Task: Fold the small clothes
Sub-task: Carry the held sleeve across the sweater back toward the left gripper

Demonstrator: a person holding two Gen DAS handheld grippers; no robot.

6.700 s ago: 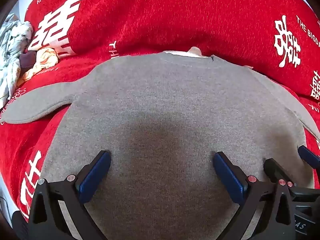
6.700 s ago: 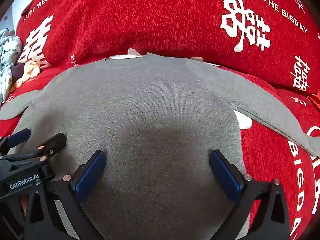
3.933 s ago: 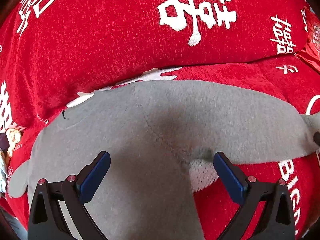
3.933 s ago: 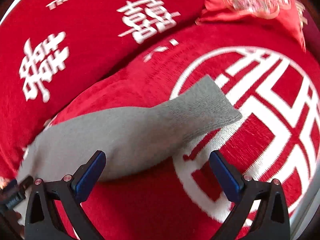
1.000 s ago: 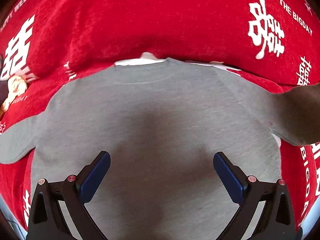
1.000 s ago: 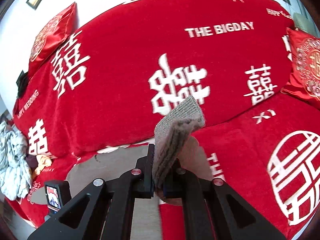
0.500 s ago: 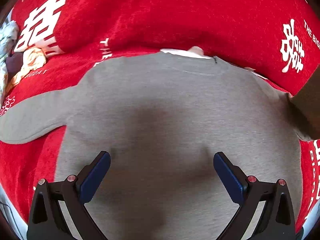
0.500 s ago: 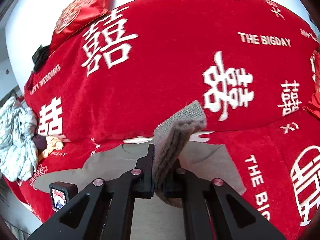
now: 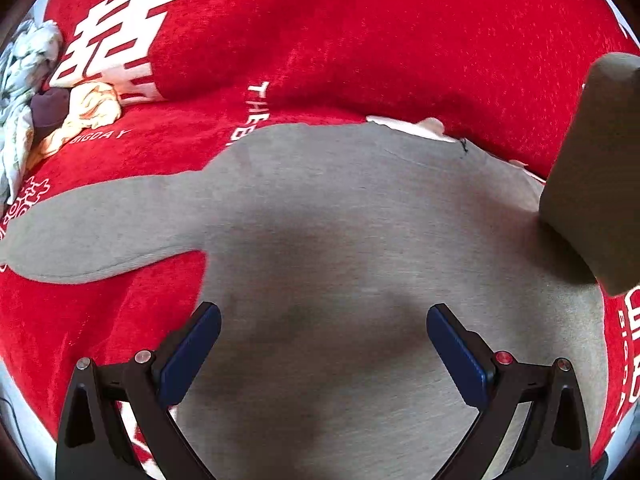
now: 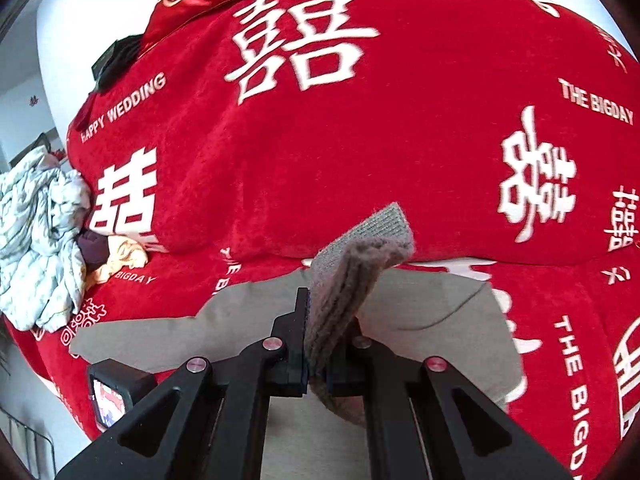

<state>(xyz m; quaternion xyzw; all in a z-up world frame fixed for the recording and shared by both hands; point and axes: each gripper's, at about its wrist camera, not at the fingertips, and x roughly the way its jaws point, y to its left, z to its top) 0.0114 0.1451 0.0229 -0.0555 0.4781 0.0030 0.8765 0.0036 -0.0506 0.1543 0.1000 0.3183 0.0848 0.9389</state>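
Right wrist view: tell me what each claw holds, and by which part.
The right claw grips the grey sweater by its sleeve cuff. The left claw is open, holding nothing.

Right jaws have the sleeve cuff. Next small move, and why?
Probably carry the ribbed cuff leftward and lower it across the chest of the grey knit sweater. The right gripper is clamped on it, lifted above the flat body; the left gripper hangs open over the hem, and the other sleeve lies unfolded.

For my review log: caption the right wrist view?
Right gripper pinches the grey sweater's sleeve cuff above its body.
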